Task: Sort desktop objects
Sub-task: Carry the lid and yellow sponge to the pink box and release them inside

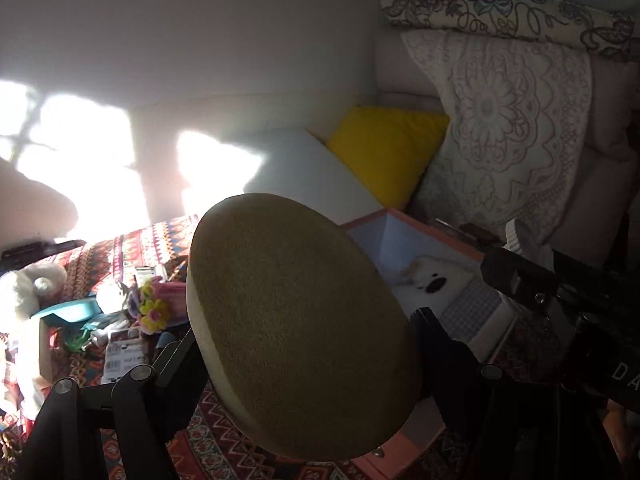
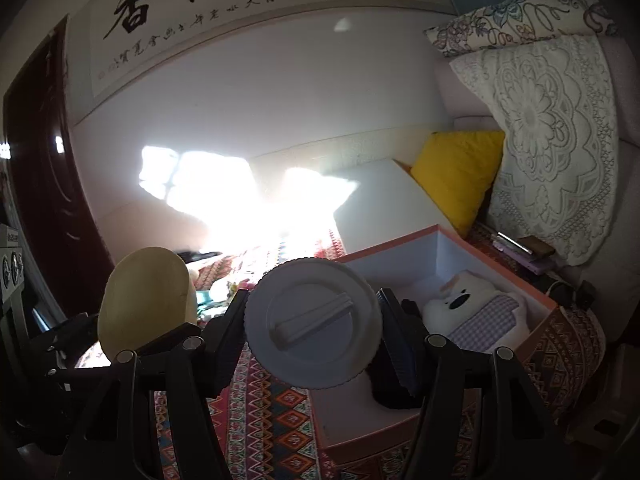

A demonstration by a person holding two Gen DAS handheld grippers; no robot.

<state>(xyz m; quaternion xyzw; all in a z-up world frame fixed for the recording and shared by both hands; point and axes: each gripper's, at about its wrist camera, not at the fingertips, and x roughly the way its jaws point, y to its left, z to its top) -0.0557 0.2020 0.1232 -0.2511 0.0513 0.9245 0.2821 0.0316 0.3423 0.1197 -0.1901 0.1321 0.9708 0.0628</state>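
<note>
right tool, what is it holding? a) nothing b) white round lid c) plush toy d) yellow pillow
b: the right tool is shut on the white lid, its fingers pressing the ridged rim from both sides; the plush toy lies in the box and the yellow pillow sits on the sofa.

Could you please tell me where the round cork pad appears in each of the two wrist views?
Left wrist view: the round cork pad fills the centre, clamped in the left gripper.
Right wrist view: it sits at lower left, beside the white lid.
Shared landmark: the yellow cushion.
</note>
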